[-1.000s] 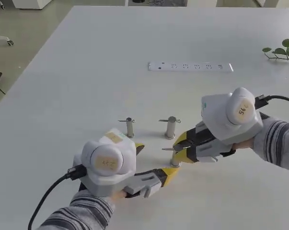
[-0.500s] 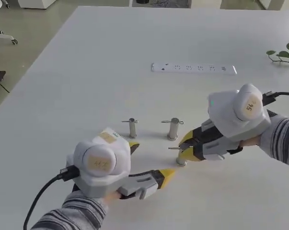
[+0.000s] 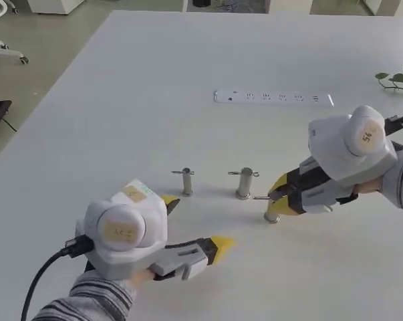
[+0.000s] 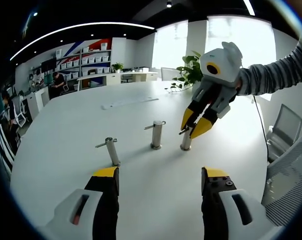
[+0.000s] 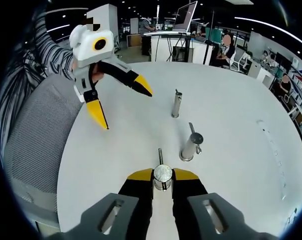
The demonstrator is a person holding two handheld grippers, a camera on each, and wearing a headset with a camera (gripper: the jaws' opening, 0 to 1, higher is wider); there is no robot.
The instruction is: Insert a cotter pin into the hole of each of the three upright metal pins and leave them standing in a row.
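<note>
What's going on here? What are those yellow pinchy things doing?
A person is working at a white table with a gripper in each hand. The right gripper is closed around the top of the right-hand metal pin, which has a cotter pin poking through it. The middle metal pin and the left-hand metal pin stand upright with cotter pins in too. The left gripper is open, holding nothing.

Large white table in a bright open-plan office.
The white table (image 3: 121,100) stands on a grey floor (image 3: 27,37). A white power strip (image 3: 273,98) and a green plant (image 3: 396,73) sit on it. Beyond are bright windows (image 4: 226,35), stocked shelves (image 4: 80,57) and curved ceiling lights (image 4: 90,26).
</note>
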